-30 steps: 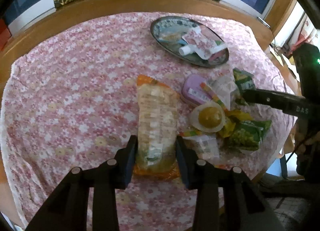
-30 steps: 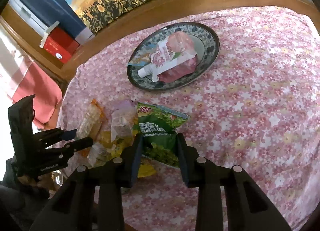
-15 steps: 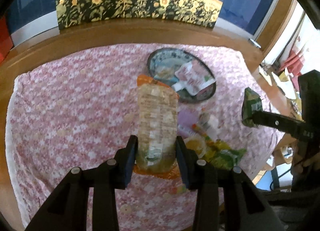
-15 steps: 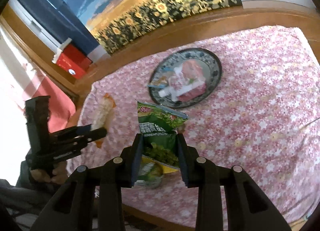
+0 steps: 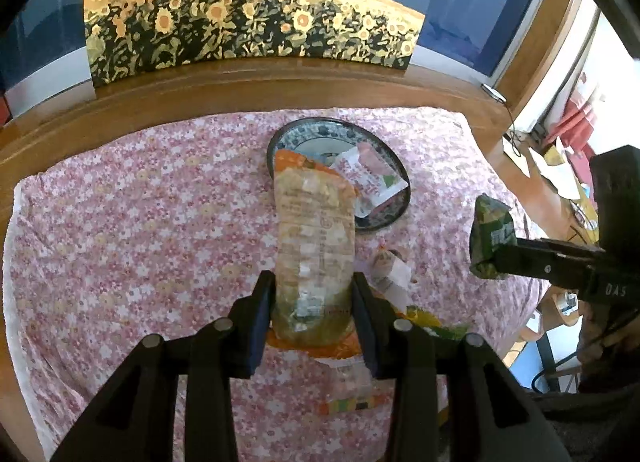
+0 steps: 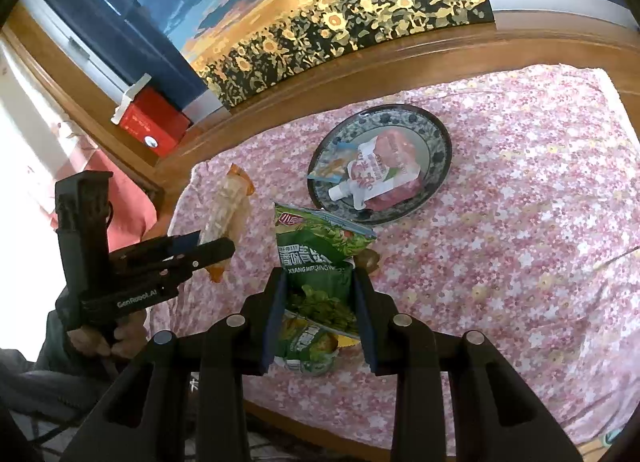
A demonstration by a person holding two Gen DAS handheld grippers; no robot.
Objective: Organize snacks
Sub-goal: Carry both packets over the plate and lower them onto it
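Crinkling green snack bag (image 6: 316, 258), printed

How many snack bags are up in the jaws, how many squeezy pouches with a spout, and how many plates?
Snack bags held in jaws: 2, the orange-edged packet in the left gripper and the green snack bag in the right gripper
spout pouch: 1
plate: 1
Total: 4

Right gripper (image 6: 318, 302) clamps green snack bag (image 6: 316, 258), probably clear of tablecloth (image 6: 520, 242).
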